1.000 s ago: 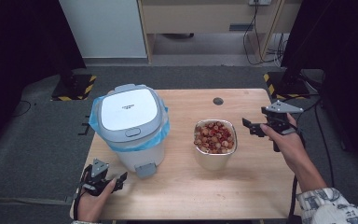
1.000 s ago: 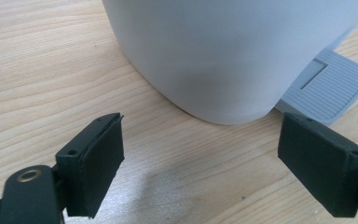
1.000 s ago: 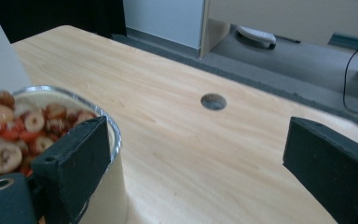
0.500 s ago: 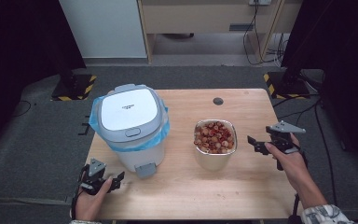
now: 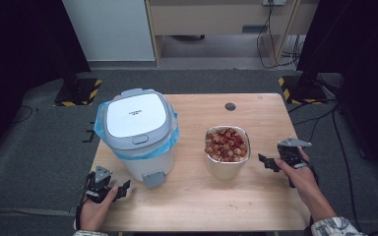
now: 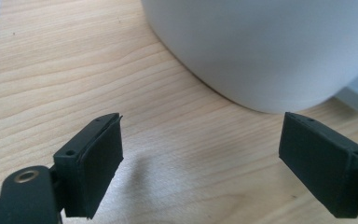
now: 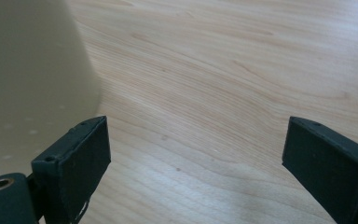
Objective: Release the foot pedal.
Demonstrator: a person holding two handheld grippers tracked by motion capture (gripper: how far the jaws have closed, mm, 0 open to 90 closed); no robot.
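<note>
In the left gripper view the white bin (image 6: 270,51) is cut off at twelve and three o'clock, and in the right gripper view the metal bowl (image 7: 32,79) is a blur cut off at nine o'clock.

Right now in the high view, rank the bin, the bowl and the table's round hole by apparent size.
1. Bin, largest.
2. Bowl, clearly smaller.
3. Round hole, smallest by far.

My right tool (image 5: 268,162) comes down from above the table's (image 5: 197,206) far right edge and now sits low just beside the metal bowl (image 5: 227,151), jaws wide apart.
</note>
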